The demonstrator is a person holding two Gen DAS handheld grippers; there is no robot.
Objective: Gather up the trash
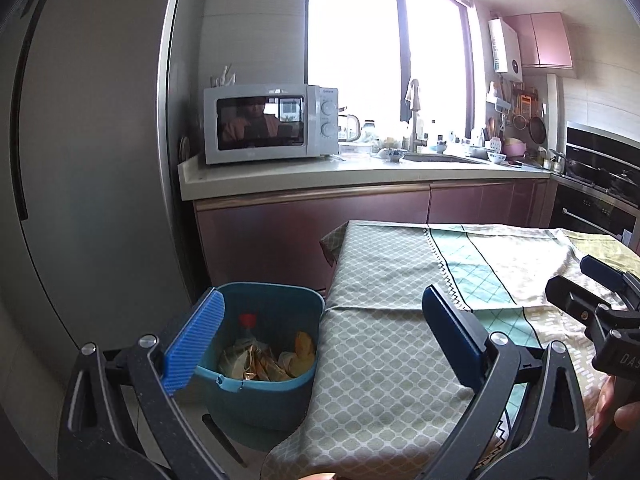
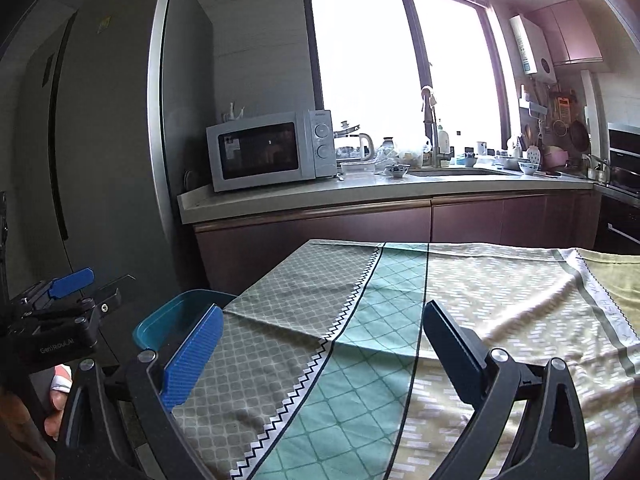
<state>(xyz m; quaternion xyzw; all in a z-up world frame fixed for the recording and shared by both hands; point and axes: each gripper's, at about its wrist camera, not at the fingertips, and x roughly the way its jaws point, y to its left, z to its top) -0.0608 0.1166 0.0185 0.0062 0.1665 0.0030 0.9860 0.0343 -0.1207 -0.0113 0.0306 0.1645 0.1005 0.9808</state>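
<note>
A blue trash bin (image 1: 272, 344) stands on the floor at the table's left end; it holds crumpled wrappers, peel-like scraps and a red-capped item (image 1: 264, 356). Its rim shows in the right wrist view (image 2: 176, 320). My left gripper (image 1: 324, 332) is open and empty, hovering over the table's left edge beside the bin. My right gripper (image 2: 320, 352) is open and empty above the tablecloth. Each gripper shows at the edge of the other's view: the right one (image 1: 600, 304) and the left one (image 2: 64, 292).
The table carries a patterned green and beige cloth (image 2: 400, 320). Behind it a counter (image 1: 360, 176) holds a microwave (image 1: 272, 122), sink and dishes. A tall grey fridge (image 1: 88, 152) stands at left, an oven (image 1: 600, 192) at right.
</note>
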